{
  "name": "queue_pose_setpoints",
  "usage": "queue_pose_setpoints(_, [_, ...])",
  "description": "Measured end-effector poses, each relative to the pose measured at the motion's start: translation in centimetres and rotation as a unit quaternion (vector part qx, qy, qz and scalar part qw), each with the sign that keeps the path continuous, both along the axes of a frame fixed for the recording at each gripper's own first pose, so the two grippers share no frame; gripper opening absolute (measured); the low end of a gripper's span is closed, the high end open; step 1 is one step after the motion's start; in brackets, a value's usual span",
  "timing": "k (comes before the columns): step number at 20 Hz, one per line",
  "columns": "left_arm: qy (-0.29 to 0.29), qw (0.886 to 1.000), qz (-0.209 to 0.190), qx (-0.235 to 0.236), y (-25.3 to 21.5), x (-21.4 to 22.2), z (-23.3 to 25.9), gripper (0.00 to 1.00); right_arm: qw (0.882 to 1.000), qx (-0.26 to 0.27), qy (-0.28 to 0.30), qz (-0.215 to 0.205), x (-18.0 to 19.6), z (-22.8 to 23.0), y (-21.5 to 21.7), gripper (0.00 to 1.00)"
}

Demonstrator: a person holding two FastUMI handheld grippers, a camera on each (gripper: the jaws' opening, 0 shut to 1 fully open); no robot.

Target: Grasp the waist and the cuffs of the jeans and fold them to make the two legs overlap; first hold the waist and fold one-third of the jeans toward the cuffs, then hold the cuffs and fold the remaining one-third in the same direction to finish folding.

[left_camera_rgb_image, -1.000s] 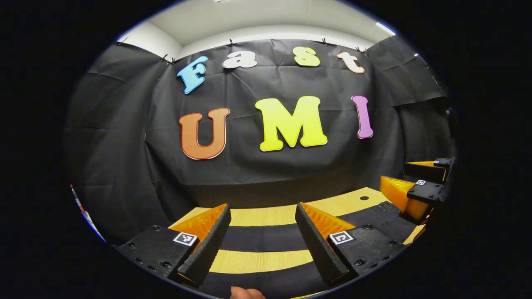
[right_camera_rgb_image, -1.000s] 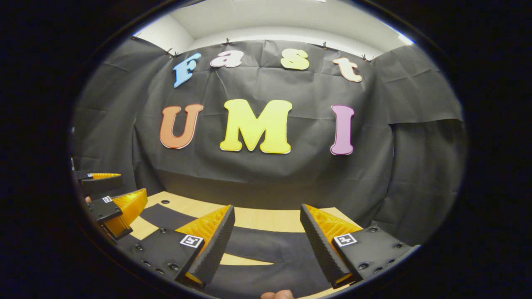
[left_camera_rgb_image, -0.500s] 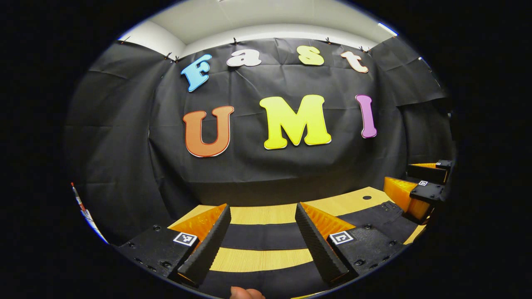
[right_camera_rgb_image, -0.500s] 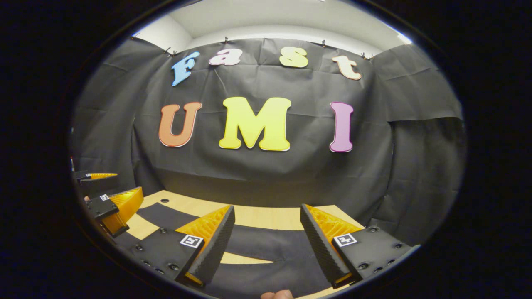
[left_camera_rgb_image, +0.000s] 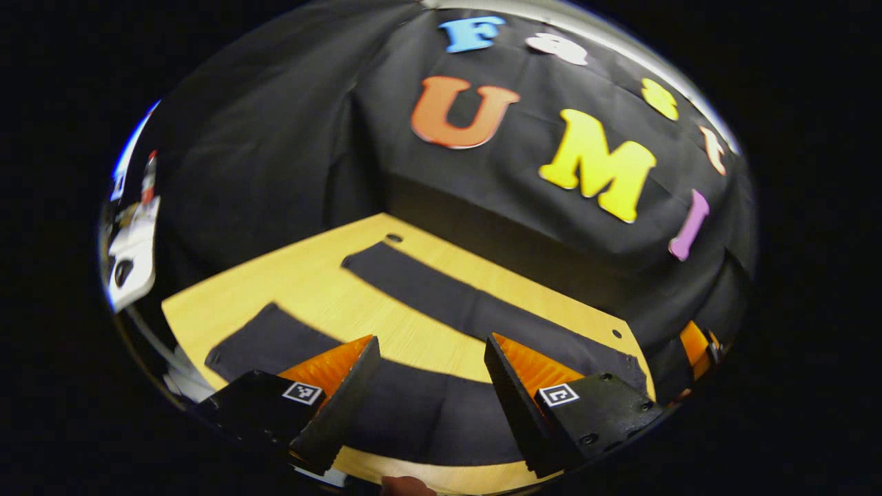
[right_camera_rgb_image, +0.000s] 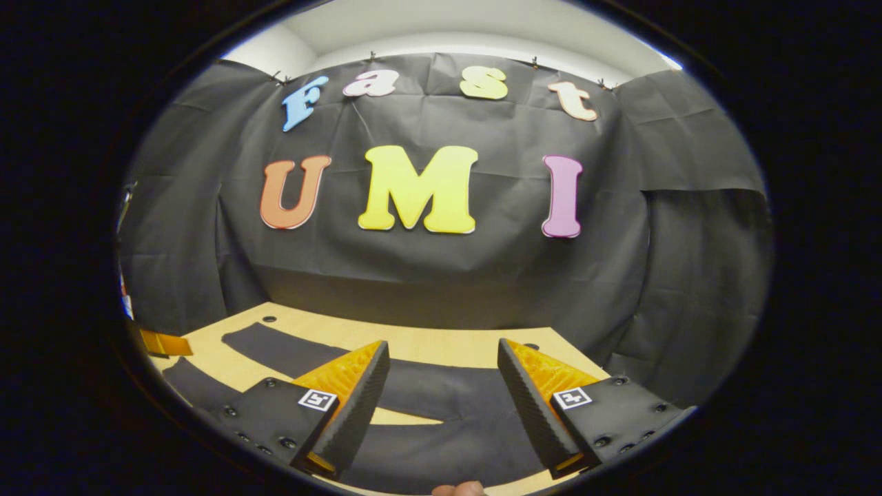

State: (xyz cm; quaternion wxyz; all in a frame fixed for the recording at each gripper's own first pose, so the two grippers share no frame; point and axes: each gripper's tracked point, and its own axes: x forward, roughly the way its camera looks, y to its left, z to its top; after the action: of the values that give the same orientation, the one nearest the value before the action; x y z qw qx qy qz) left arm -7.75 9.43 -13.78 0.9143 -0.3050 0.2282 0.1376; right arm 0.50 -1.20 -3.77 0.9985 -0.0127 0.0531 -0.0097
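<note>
Dark jeans [left_camera_rgb_image: 441,313] lie flat on a wooden table [left_camera_rgb_image: 310,289], legs spread apart and unfolded; the first step, overlapping the legs, looks not yet begun. The left gripper [left_camera_rgb_image: 427,393] hovers over the near leg, jaws wide apart, holding nothing; the right gripper [right_camera_rgb_image: 441,399] likewise gapes empty above the cloth. Next, each should lower onto waist and cuff. Since a moment ago the left gripper has swung and tilted downward.

A recording booth rather than a home — black cloth [right_camera_rgb_image: 441,269] is clipped up as walls on every side, hanging below a plain white ceiling [right_camera_rgb_image: 455,31]. One bare wooden table [left_camera_rgb_image: 310,282] with drilled holes stands inside — a staged setup for filming.
</note>
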Motion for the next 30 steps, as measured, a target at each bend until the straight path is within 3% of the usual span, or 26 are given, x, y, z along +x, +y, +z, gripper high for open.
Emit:
queue_pose_setpoints(2, [0.039,0.997,0.037,-0.062,1.1,-2.0,-2.8,0.98,1.0,-0.003,0.008,-0.005,0.1,-0.5,-0.8,0.94])
queue_pose_setpoints(3, [0.057,0.993,0.051,-0.093,1.2,-3.0,-3.6,0.98,1.0,-0.004,0.011,-0.006,0.2,-0.7,-1.1,0.98])
queue_pose_setpoints(5, [0.085,0.983,0.065,-0.149,0.2,-4.5,-5.3,0.98,1.0,-0.008,0.016,-0.007,0.4,-1.1,-1.6,0.94])
queue_pose_setpoints(7, [0.105,0.97,0.074,-0.204,-0.9,-5.0,-5.7,0.98,1.0,-0.012,0.022,-0.007,0.4,-1.5,-1.9,0.98])
queue_pose_setpoints(8, [0.118,0.962,0.077,-0.232,-1.6,-5.3,-6.1,0.98,1.0,-0.013,0.024,-0.008,0.6,-1.7,-2.0,0.94])
queue_pose_setpoints(11, [0.149,0.93,0.108,-0.317,-2.8,-6.1,-7.0,0.98,0.999,-0.012,0.029,-0.013,0.5,-1.8,-2.7,0.98])
queue_pose_setpoints(12, [0.156,0.92,0.12,-0.337,-2.8,-6.2,-7.6,0.98,0.999,-0.013,0.028,-0.016,0.4,-1.9,-3.0,0.94])
queue_pose_setpoints(15, [0.168,0.904,0.145,-0.366,-2.5,-6.1,-8.6,1.0,0.999,-0.015,0.029,-0.026,0.2,-1.8,-3.9,0.94])
queue_pose_setpoints(18, [0.173,0.895,0.158,-0.38,-2.0,-5.5,-9.5,1.0,0.999,-0.013,0.034,-0.039,0.0,-2.1,-5.0,0.98])
queue_pose_setpoints(22, [0.188,0.88,0.173,-0.401,-2.0,-5.1,-10.8,0.98,0.998,-0.017,0.034,-0.056,-0.1,-1.9,-6.3,0.94])
queue_pose_setpoints(26, [0.157,0.881,0.185,-0.406,-1.1,-3.1,-10.8,0.96,0.996,-0.02,0.04,-0.071,-0.4,-2.0,-7.6,0.94])
queue_pose_setpoints(27, [0.15,0.88,0.188,-0.41,-0.8,-2.7,-11.2,0.96,0.996,-0.021,0.043,-0.074,-0.4,-2.2,-7.8,0.98])
queue_pose_setpoints(30, [0.11,0.877,0.188,-0.428,-0.6,-0.6,-10.7,0.93,0.995,-0.021,0.053,-0.083,-0.7,-2.8,-8.6,0.94])
